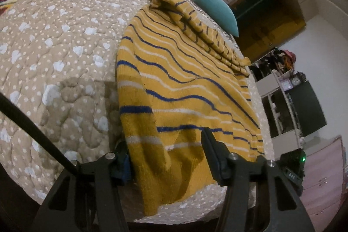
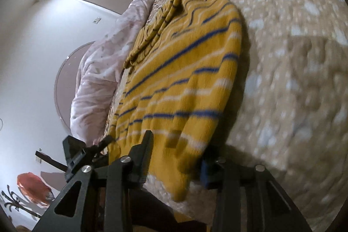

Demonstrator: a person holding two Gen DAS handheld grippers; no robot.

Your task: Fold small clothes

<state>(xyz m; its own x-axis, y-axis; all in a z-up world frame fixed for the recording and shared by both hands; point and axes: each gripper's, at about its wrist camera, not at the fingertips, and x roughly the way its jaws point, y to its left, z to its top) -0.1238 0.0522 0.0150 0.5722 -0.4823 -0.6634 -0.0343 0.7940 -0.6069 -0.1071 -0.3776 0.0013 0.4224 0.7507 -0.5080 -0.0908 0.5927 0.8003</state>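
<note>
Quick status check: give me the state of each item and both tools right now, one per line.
Striped sweater: lying on the bed, one sleeve folded across the body, near hem hanging over the edge.
Left tool: open, fingers straddling the sweater's near hem.
Right tool: open, fingers either side of the hem; view is blurred.
Quilt: spread over the bed under the sweater.
Teal cushion: lying beyond the sweater.
Pink duvet: bunched beside the sweater.

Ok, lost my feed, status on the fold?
Left claw and right claw open, straddling sweater hem. Striped yellow sweater flat on quilt, sleeve bunched at far end. Nothing blocking.
</note>
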